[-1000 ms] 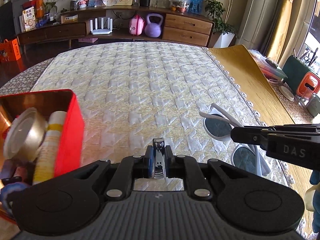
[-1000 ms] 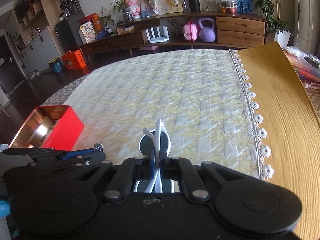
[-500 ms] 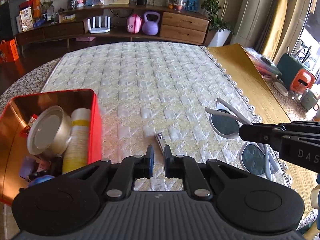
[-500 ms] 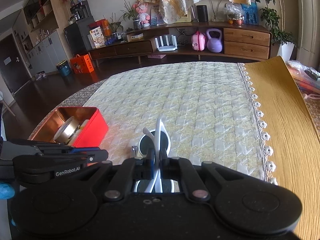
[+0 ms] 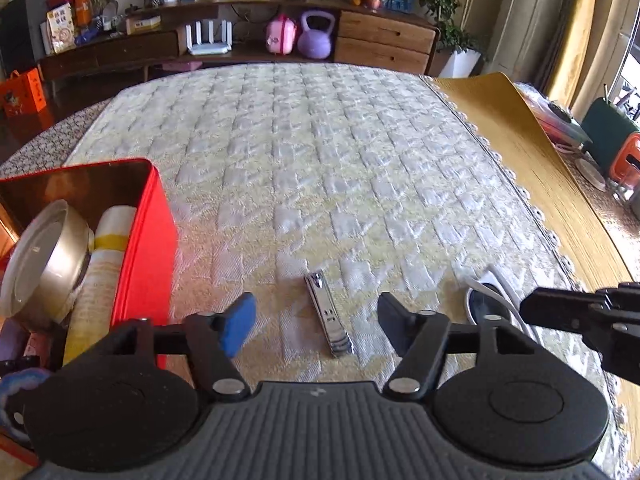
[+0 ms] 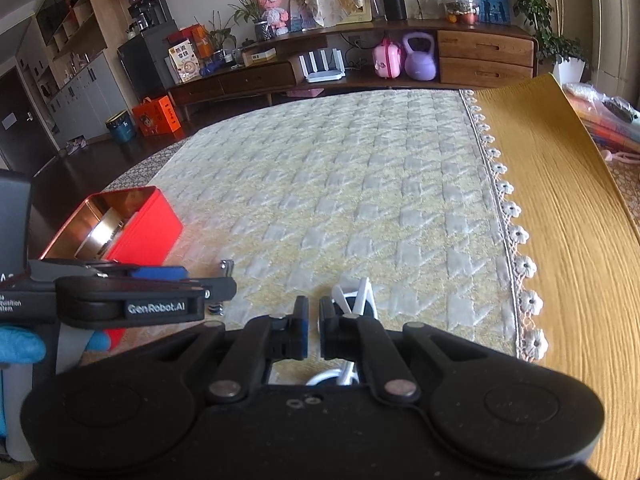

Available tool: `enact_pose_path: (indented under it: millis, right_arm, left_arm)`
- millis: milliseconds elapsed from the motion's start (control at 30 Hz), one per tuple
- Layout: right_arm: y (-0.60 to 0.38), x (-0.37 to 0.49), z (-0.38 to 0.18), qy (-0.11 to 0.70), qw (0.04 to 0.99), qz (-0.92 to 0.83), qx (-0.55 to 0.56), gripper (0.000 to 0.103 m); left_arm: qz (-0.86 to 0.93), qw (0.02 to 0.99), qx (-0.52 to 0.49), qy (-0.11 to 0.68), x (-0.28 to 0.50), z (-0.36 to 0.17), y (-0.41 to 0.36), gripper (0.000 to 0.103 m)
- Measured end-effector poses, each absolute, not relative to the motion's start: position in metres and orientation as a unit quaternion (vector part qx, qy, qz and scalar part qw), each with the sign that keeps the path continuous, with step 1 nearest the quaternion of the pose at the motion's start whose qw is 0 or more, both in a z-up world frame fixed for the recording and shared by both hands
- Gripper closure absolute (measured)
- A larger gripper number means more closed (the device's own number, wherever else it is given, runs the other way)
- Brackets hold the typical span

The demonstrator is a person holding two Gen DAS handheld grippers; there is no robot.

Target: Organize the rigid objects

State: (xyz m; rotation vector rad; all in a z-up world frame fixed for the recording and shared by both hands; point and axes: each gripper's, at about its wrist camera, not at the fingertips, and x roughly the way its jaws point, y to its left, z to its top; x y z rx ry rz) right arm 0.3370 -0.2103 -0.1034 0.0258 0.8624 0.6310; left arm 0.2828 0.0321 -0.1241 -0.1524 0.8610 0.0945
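A silver nail clipper (image 5: 328, 316) lies flat on the quilted cloth. It sits between the fingers of my left gripper (image 5: 317, 328), whose jaws are opening and do not touch it. To the left stands the red tin (image 5: 148, 240), which holds a round gold tin (image 5: 44, 264) and a white and yellow tube (image 5: 104, 272). White sunglasses (image 6: 358, 296) rest on the cloth just right of my right gripper (image 6: 314, 330). That gripper is shut, and nothing shows in the thin slit between its pads. In the left wrist view it hangs over the sunglasses (image 5: 486, 300).
A yellow wood-grain mat (image 5: 540, 184) covers the table right of the cloth's lace edge. Green and orange containers (image 5: 624, 160) stand at the far right. A sideboard with a purple kettlebell (image 5: 316, 36) runs along the back wall. A blue-gloved hand (image 6: 16, 348) holds the left gripper.
The left jaws have let go of the nail clipper and spread wide; it now lies on the cloth. The sunglasses' arm no longer sits between the right jaws.
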Motion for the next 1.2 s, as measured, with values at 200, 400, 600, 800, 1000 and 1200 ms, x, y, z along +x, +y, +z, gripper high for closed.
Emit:
enact_pose_path:
  millis: [200,400,600,800,1000,1200]
  right_arm:
    - [-0.222,0.339,-0.115,0.425,0.852,0.305,0.012,0.098]
    - [-0.220,0.337,-0.115,0.416,0.859,0.298,0.001,0.097]
    - [-0.220,0.337,-0.115,0.412,0.860,0.301,-0.004,0.088]
    - [-0.220,0.336,-0.105,0.381,0.876,0.296,-0.004,0.018]
    - [-0.198,0.339,-0.123,0.414,0.857,0.304,-0.048,0.028]
    - [-0.183,0.338,-0.135,0.415,0.857,0.296,-0.072,0.040]
  left_arm:
    - [0.056,0.903,-0.066,0.420,0.292,-0.133,0.027,0.035]
    - [0.064,0.906,-0.056,0.414,0.295,-0.136,0.023,0.035]
    - [0.086,0.914,-0.045,0.394,0.292,-0.137,0.022,0.035]
    - [0.079,0.912,-0.040,0.400,0.291,-0.139,0.023,0.035]
    - [0.074,0.913,-0.032,0.400,0.293,-0.139,0.016,0.035]
    - [0.068,0.915,-0.033,0.397,0.293,-0.139,0.013,0.043]
